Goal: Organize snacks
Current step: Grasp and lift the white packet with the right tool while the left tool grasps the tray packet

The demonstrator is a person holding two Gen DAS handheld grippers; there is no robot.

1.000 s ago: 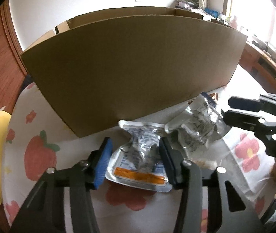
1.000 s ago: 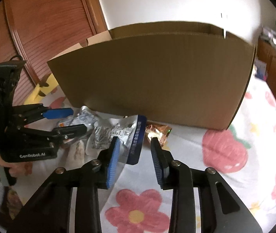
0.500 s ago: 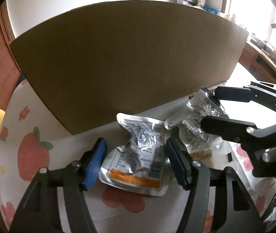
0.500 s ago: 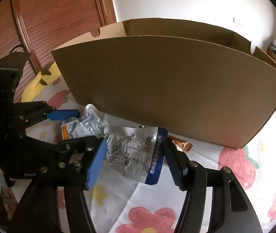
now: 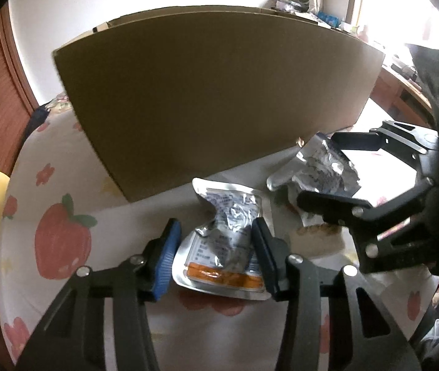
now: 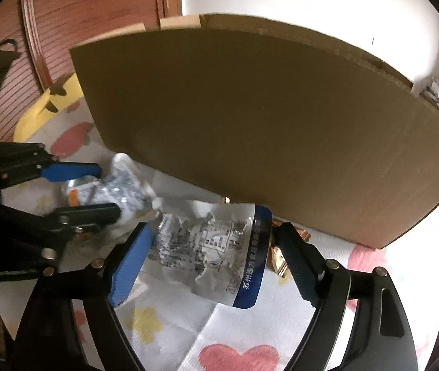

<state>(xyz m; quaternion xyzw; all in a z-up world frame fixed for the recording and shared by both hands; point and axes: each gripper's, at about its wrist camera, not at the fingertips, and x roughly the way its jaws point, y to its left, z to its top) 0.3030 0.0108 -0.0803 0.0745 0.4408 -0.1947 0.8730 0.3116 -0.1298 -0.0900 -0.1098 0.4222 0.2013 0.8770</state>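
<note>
Not much sorted yet, I'd say: both crinkled silver foil snack pouches lie on the fruit-print cloth (image 5: pixel 64 167) in front of the big brown cardboard box (image 5: pixel 213 92), not in it. Left gripper (image 5: pixel 216 249) is closing around the orange-striped pouch (image 5: pixel 222 244), pads not clearly pressing. Right gripper (image 6: pixel 210 256) is opening wide around the blue-edged pouch (image 6: pixel 213 247). Count: two pouches, one small gold-foil wrapper (image 6: pixel 278 261), one box, two grippers.
</note>
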